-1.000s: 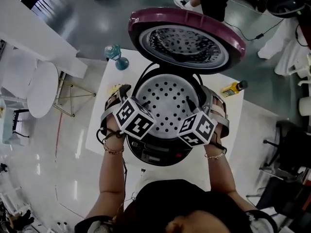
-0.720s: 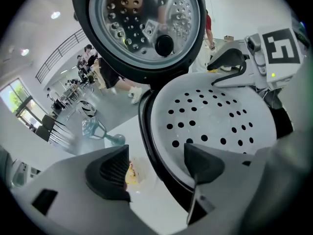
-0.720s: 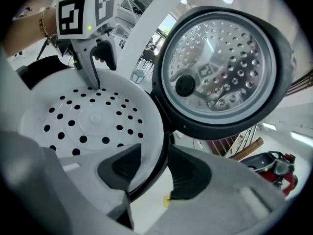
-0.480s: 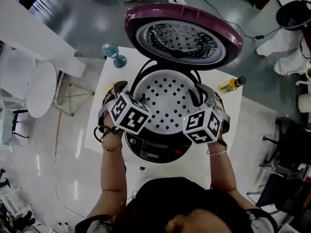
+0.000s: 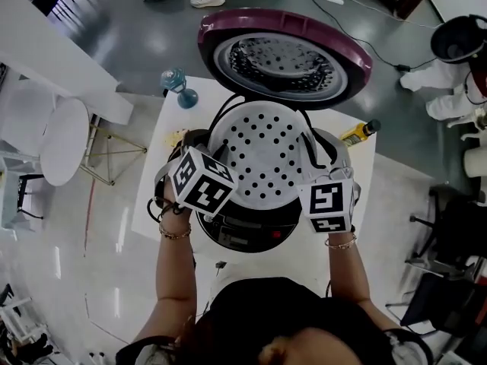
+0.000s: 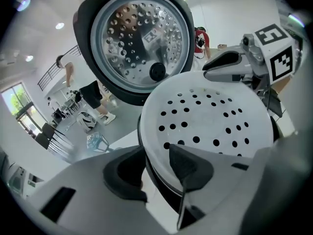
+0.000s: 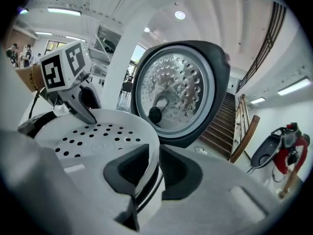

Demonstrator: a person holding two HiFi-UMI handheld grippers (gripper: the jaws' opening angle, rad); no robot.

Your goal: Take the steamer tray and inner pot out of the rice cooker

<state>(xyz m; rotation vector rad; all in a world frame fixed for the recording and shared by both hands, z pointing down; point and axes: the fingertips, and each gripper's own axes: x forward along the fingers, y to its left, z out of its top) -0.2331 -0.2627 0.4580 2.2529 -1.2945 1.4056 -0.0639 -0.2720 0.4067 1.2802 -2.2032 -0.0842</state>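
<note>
The white perforated steamer tray (image 5: 262, 158) hangs just above the open rice cooker (image 5: 243, 233), whose purple lid (image 5: 285, 55) stands up behind it. My left gripper (image 5: 204, 147) is shut on the tray's left rim, and my right gripper (image 5: 316, 154) on its right rim. Both pairs of jaws have just been closing with the rim between them. In the left gripper view the pads (image 6: 188, 164) straddle the tray (image 6: 210, 121) edge. In the right gripper view the rim (image 7: 149, 165) is pinched between the pads. The tray hides the inner pot.
The cooker stands on a small white table (image 5: 163, 154). A teal object (image 5: 179, 88) sits at the table's back left corner and a yellow bottle (image 5: 362, 134) at its back right. A round white stool (image 5: 65, 139) is at the left. A cable (image 5: 384, 44) runs across the floor.
Both grippers closed on the tray's rim and rose with it, so the tray now sits higher and looks larger. The right gripper's marker cube rolled to face the camera.
</note>
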